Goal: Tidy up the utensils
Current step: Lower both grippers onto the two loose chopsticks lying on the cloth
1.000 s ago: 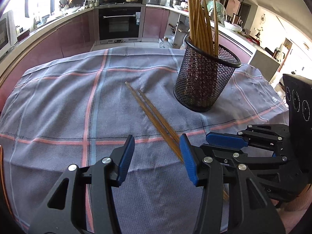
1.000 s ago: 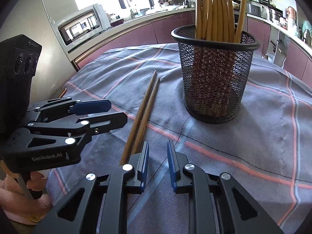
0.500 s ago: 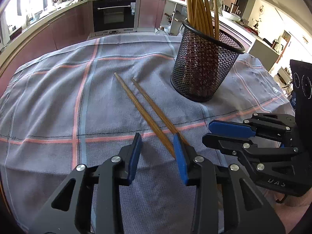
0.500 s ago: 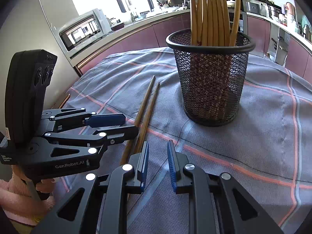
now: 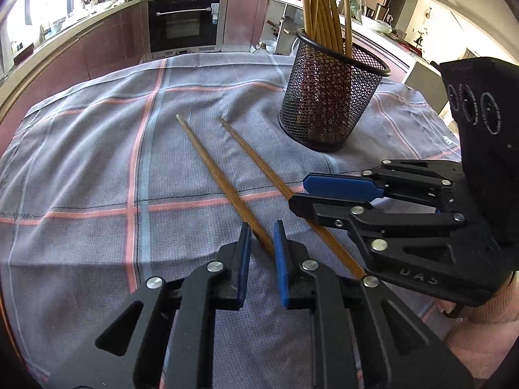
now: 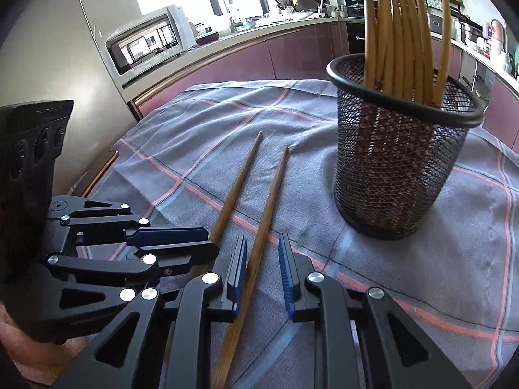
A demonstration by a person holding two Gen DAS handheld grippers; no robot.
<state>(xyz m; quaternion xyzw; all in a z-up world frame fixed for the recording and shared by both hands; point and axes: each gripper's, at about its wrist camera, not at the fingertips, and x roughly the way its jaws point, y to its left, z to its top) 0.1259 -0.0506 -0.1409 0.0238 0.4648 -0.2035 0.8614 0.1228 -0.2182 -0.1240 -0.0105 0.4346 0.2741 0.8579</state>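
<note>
Left gripper (image 5: 262, 243) jaws just closing around one chopstick (image 5: 223, 181); right gripper (image 6: 262, 253) straddles other chopstick (image 6: 264, 227), narrow gap, pads not visibly clamping. Likely light, stiff, slick; grip thick ends.

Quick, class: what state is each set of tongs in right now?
Left tongs: just closing, narrowly open around left chopstick.
Right tongs: narrowly open around right chopstick.
</note>
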